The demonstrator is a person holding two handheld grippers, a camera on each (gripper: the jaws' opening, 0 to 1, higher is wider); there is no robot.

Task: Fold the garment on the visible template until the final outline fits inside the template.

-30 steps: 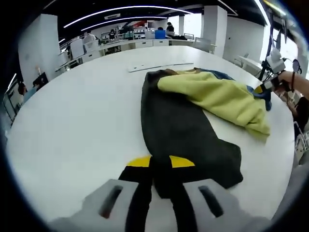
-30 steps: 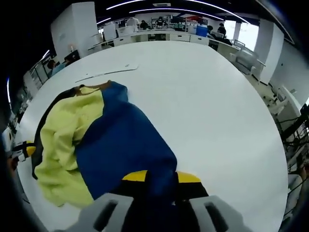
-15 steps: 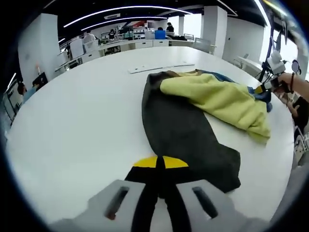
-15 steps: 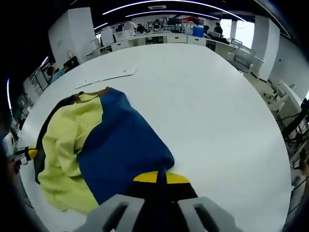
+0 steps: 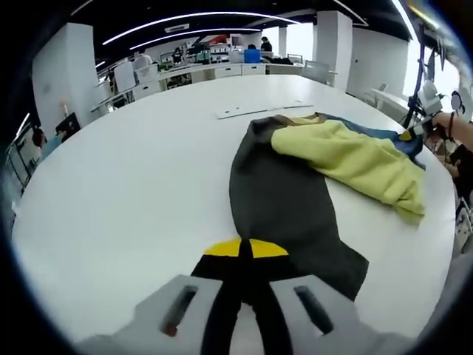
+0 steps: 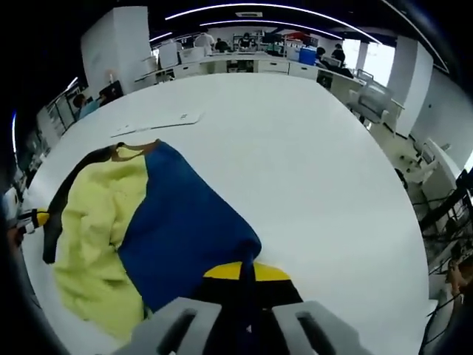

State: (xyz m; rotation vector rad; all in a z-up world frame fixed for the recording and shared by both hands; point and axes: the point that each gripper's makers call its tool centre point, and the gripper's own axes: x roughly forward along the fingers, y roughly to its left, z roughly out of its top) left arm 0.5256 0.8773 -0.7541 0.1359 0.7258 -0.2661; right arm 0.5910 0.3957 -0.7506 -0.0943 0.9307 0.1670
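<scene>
A colour-block garment lies on the white round table (image 5: 126, 185): a black panel (image 5: 281, 192), a yellow panel (image 5: 347, 151) bunched over it, and a blue panel (image 5: 373, 133) beyond. My left gripper (image 5: 245, 248) is shut on the black panel's near corner. In the right gripper view the blue panel (image 6: 185, 222) lies nearest, with the yellow panel (image 6: 92, 214) and a black strip (image 6: 59, 211) to its left. My right gripper (image 6: 246, 271) is shut on the blue panel's near corner. Each gripper shows small at the other view's edge: the right gripper (image 5: 409, 134) and the left gripper (image 6: 33, 219).
A thin flat white sheet (image 5: 262, 111) lies on the table just past the garment's collar, also seen in the right gripper view (image 6: 157, 123). A person's hand (image 5: 454, 126) holds the far gripper. Office desks (image 5: 207, 70) and chairs (image 6: 373, 92) ring the table (image 6: 310, 163).
Both grippers went from jaws apart around the cloth to shut on it. Since then the garment has been drawn out longer and flatter between them.
</scene>
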